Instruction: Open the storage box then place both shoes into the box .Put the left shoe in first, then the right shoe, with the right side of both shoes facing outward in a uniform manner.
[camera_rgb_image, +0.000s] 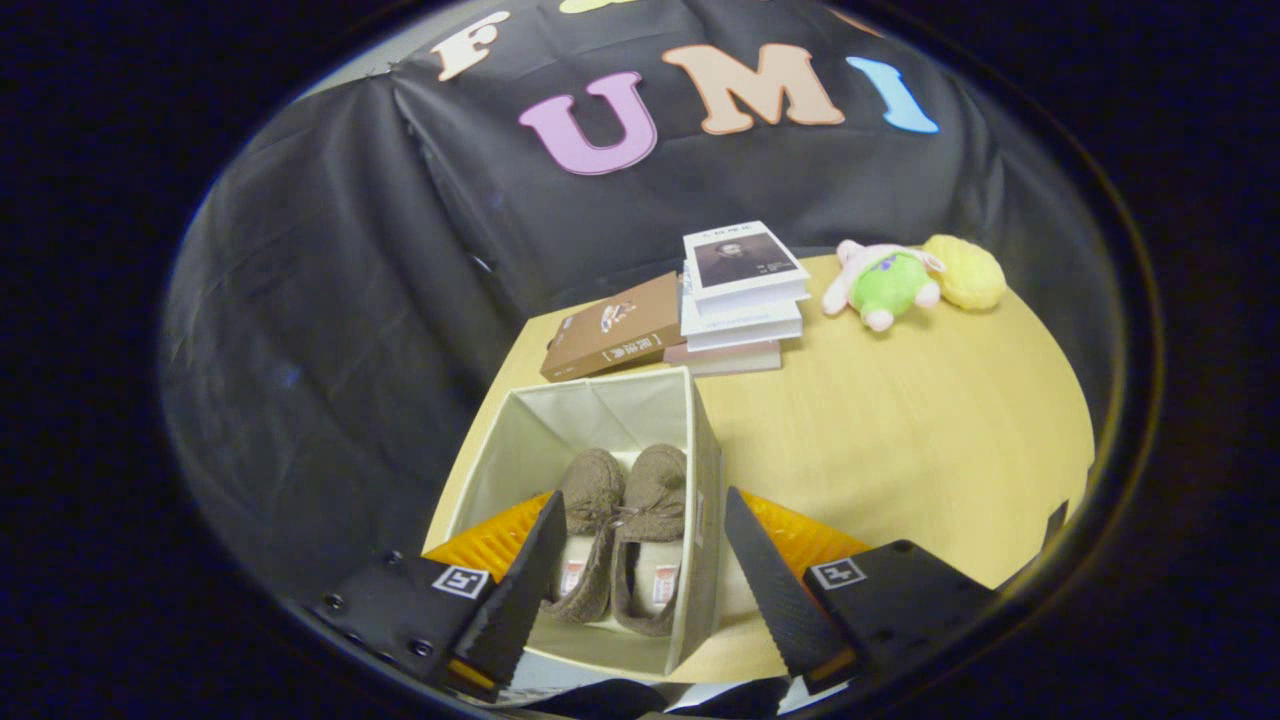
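Both shoes already lie side by side in the open storage box (700, 440), the left shoe (590, 530) and right shoe (650, 530) toes away from you, soles down; they look soft, fuzzy and light, so if you must turn one, pinch it at the heel collar, where it should give without slipping. Your gripper (640, 590) hangs wide apart and empty above the box, whose fabric walls look floppy. Beyond it on the table (900, 430), a book stack (740, 300), a brown book (612, 330) and two plush toys (910, 275) sit well clear.
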